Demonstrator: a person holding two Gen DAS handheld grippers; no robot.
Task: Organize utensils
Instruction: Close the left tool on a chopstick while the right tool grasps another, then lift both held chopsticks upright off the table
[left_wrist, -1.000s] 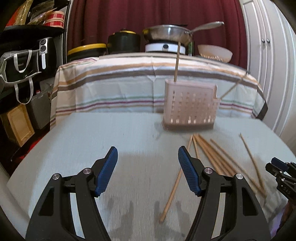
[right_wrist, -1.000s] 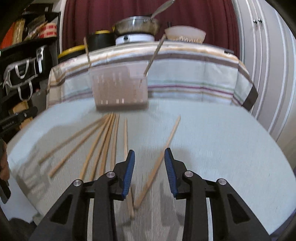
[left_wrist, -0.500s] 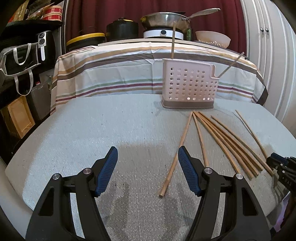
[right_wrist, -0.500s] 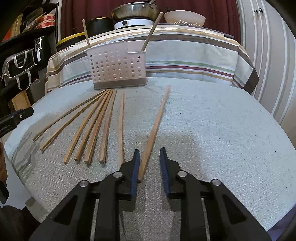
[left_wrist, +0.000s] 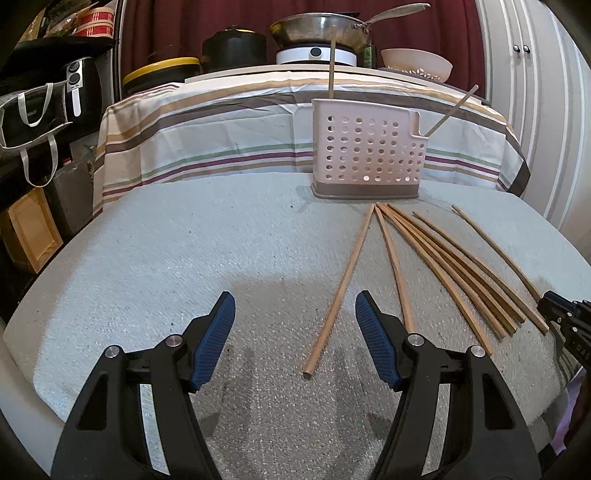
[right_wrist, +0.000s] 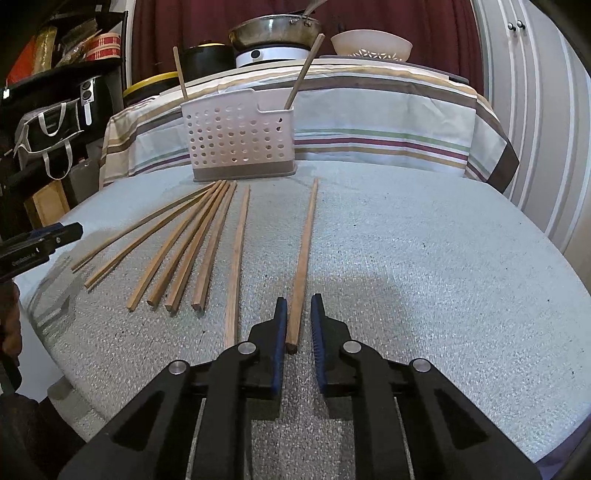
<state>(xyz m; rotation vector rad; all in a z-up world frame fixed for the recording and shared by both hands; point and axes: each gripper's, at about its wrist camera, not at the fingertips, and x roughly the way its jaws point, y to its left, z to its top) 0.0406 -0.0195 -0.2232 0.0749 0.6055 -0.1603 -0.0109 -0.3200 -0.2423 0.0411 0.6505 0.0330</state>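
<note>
Right wrist view has the right gripper (right_wrist: 298, 317) low in the middle of the frame, its jaws closing around the near end of one wooden chopstick (right_wrist: 303, 258). That stick lies flat on the grey table (right_wrist: 443, 277) and runs from between the blue pads (right_wrist: 281, 325) up toward the perforated utensil holder (right_wrist: 240, 140) in the upper middle. Narrow gaps remain on both sides of the stick, so the pads do not yet press on it. Just left of the jaws lies a second stick (right_wrist: 236, 266), and farther left a fan of loose chopsticks (right_wrist: 184, 251) spreads toward the left edge. Two chopsticks already stand inside the holder, one at each end.

Left wrist view shows the left gripper (left_wrist: 295, 332) with its jaws standing wide apart and gripping nothing, above bare table. A single chopstick (left_wrist: 341, 288) lies between the fingers' lines, nearer the right-hand pad, touching neither. The remaining sticks fan out toward the right of the frame, and the holder (left_wrist: 365, 147) sits in the upper middle, well apart from the jaws.
</note>
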